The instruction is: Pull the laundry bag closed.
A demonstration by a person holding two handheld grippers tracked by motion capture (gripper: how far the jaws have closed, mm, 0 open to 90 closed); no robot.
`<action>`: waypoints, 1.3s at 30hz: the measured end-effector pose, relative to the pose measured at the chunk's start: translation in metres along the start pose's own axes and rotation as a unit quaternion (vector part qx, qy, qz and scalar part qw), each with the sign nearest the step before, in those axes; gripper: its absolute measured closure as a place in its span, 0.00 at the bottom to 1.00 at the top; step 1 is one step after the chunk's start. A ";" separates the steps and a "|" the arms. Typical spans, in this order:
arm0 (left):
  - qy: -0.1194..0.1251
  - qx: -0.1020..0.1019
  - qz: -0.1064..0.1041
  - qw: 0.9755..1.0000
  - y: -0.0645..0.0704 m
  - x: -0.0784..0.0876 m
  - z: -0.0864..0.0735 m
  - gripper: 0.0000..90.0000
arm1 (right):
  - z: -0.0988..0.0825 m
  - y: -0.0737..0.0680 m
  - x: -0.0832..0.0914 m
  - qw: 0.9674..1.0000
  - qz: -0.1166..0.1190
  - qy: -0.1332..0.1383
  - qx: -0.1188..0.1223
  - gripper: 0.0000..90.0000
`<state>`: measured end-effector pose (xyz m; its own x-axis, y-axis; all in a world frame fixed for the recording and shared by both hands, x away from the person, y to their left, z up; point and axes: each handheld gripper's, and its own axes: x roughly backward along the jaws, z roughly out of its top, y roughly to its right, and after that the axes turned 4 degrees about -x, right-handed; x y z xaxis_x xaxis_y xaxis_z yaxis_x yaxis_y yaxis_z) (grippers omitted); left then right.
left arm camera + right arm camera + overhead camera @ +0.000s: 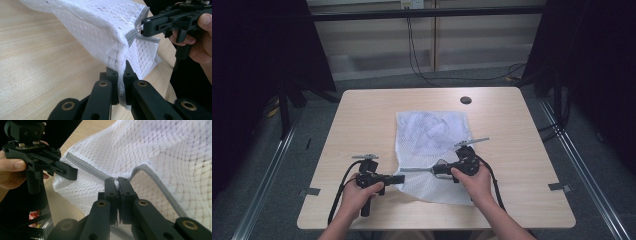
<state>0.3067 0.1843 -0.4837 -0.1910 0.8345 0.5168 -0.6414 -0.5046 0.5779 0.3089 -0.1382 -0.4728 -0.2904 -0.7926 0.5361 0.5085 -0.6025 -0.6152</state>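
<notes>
A white mesh bag [432, 132] with a grey zipper [414, 170] lies on the wooden table [362, 115], and its near edge is lifted. My left gripper [401, 178] is shut on the bag's near left corner; in the left gripper view the mesh [100, 22] runs down between the jaws of that gripper [120, 75]. To its right, my right gripper [435, 170] is shut on the zipper pull. In the right gripper view its jaws [117, 182] pinch a small white piece where the zipper [155, 180] bends. The left gripper [72, 173] is close by.
A round black grommet [466, 100] sits in the table near its far edge. Black cables [422, 70] trail on the floor beyond the table. Dark frame posts stand on both sides. A small red packet [33, 215] lies below the table edge.
</notes>
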 end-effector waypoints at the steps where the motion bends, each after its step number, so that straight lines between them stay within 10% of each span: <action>1: -0.002 -0.002 -0.001 1.000 0.000 0.000 0.000 0.98 | -0.001 0.001 -0.001 1.000 0.002 -0.002 0.000 0.97; 39: -0.005 0.003 -0.010 1.000 -0.002 0.001 -0.001 0.98 | 0.000 0.004 0.004 1.000 0.007 -0.003 -0.007 0.97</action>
<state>0.3075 0.1863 -0.4848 -0.1710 0.8425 0.5108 -0.6401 -0.4892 0.5925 0.3098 -0.1438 -0.4735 -0.2789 -0.8001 0.5310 0.5004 -0.5930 -0.6308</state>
